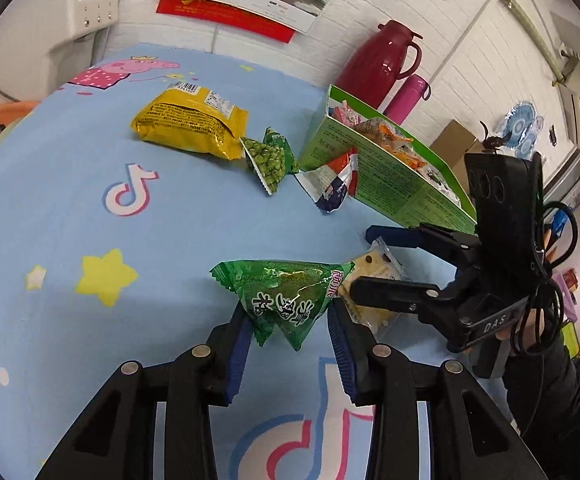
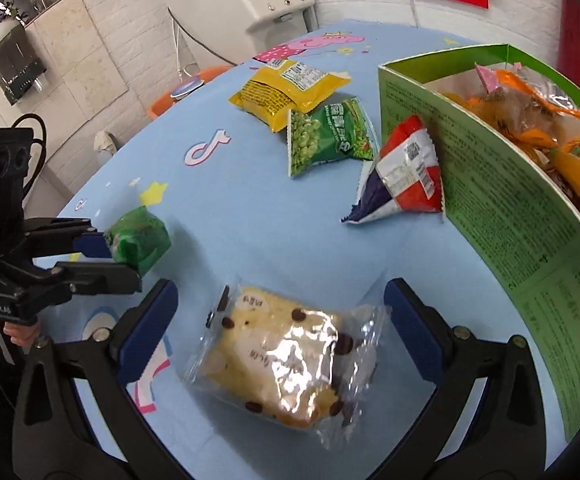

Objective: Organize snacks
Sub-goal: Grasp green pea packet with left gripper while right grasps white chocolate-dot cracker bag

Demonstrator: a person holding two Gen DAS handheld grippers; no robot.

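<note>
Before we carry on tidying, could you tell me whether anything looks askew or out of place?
The red, white and blue foil snack packet is propped tilted against the outside wall of the green cardboard box instead of lying inside it. Nothing looks spilled or torn.

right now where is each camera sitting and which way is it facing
Left wrist: on the left gripper, facing the wall over the table; its fingers pinch the green packet; right gripper and a sleeve show.
Right wrist: on the right gripper, open around the cake packet.
Both views share the green box.
</note>
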